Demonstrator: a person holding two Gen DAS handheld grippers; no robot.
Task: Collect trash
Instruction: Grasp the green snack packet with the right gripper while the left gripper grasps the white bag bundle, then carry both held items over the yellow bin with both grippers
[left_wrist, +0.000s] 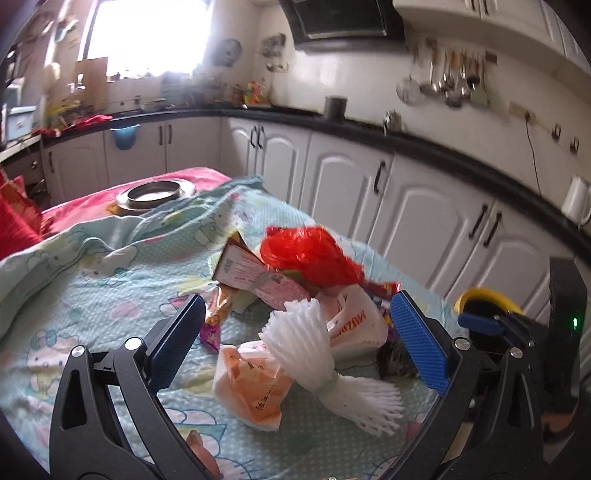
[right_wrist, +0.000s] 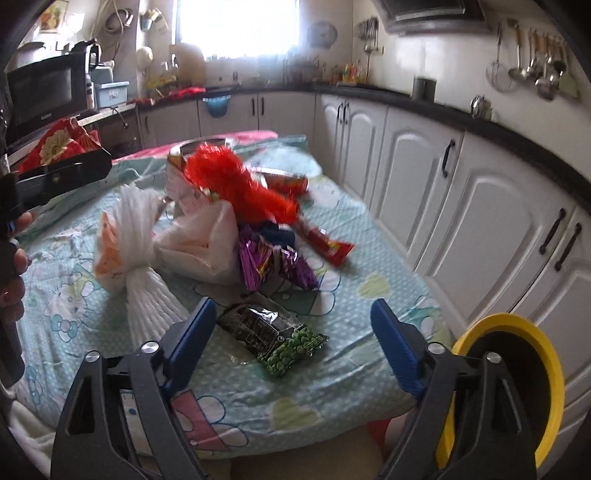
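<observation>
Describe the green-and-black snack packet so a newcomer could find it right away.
Start at the table under the pale blue cartoon-print cloth and find the heap of wrappers on it. The green-and-black snack packet lies flat by itself on the near side of that heap, between the open fingers of the right gripper. It alone shows green peas on a dark, shiny wrapper; the purple foil wrapper behind it is crumpled.

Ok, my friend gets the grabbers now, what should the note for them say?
Left gripper: open over the white foam net, holding nothing.
Right gripper: open, empty, the green pea snack packet lying between its fingers.
Trash heaped on the table's cartoon cloth: red mesh bag, purple wrapper, white plastic bag.
Yellow-rimmed bin stands past the table's right edge.
Done: cannot tell if anything is binned.
Left: pick up everything and bin it.
</observation>
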